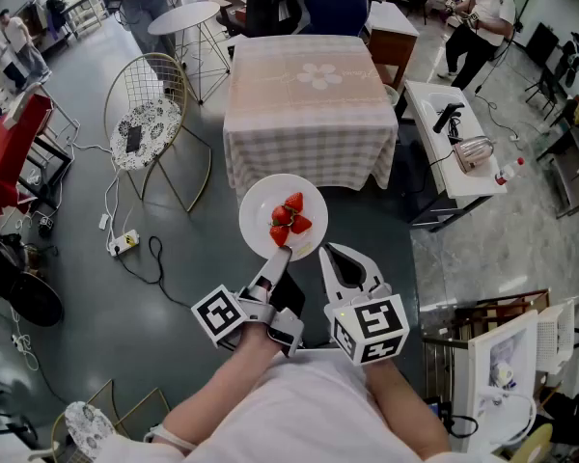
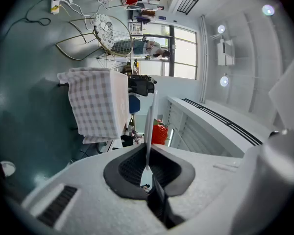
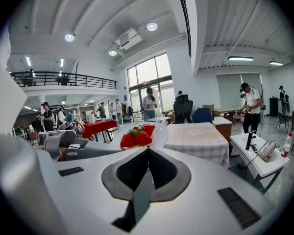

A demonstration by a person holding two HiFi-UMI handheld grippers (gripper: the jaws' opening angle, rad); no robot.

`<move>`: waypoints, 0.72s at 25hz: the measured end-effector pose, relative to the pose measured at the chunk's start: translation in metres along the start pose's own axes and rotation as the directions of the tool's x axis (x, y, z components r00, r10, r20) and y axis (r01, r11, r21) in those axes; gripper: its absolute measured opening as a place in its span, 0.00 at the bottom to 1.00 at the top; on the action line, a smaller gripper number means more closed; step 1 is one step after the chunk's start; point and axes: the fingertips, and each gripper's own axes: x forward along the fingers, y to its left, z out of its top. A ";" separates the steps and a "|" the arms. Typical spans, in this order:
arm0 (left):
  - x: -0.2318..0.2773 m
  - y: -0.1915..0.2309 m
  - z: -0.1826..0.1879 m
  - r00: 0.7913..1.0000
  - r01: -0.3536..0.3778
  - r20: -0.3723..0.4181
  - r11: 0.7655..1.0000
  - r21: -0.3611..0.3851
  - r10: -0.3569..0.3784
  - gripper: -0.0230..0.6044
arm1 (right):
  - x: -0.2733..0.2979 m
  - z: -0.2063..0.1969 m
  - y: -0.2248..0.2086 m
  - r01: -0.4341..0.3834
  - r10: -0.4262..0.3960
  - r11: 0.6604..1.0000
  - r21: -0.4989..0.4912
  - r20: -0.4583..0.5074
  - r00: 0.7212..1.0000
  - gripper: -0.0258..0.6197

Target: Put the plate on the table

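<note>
Strawberries (image 1: 288, 218) on plate (image 1: 257, 207), before table (image 1: 309, 99)

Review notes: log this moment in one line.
left gripper: holds plate | right gripper: shut, empty | plate: short of table, carrying strawberries

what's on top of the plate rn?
Red strawberries, about three, clustered on the white plate. Its near rim is covered by the closed fingers of the left gripper.

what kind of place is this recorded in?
Likely a big open lab or workshop hall, not a home: a mezzanine railing, a power strip on the floor, and a cloth-covered table.
</note>
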 end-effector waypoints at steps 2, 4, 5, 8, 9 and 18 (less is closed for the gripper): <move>-0.004 0.002 0.003 1.000 -0.002 -0.001 1.000 -0.002 0.002 0.06 | 0.003 -0.001 0.005 -0.006 0.006 1.000 0.001 0.000 1.000 0.04; -0.007 0.005 0.006 1.000 -0.004 0.000 1.000 -0.005 0.004 0.06 | 0.006 -0.002 0.009 -0.007 0.007 1.000 0.005 0.004 1.000 0.05; -0.008 0.006 0.008 1.000 -0.005 0.002 1.000 -0.006 0.005 0.06 | 0.007 -0.002 0.011 -0.007 0.007 1.000 0.008 0.007 1.000 0.05; -0.010 0.009 0.013 1.000 -0.006 0.007 1.000 -0.006 0.006 0.06 | 0.009 -0.003 0.013 -0.008 0.008 1.000 0.016 0.010 1.000 0.05; -0.010 0.009 0.015 1.000 -0.005 0.007 1.000 -0.007 0.005 0.06 | 0.010 -0.003 0.014 -0.007 0.007 1.000 0.016 0.007 1.000 0.05; -0.008 0.016 0.019 1.000 -0.027 0.005 0.999 -0.022 0.027 0.06 | 0.018 -0.007 0.013 -0.006 0.006 1.000 0.014 -0.017 1.000 0.05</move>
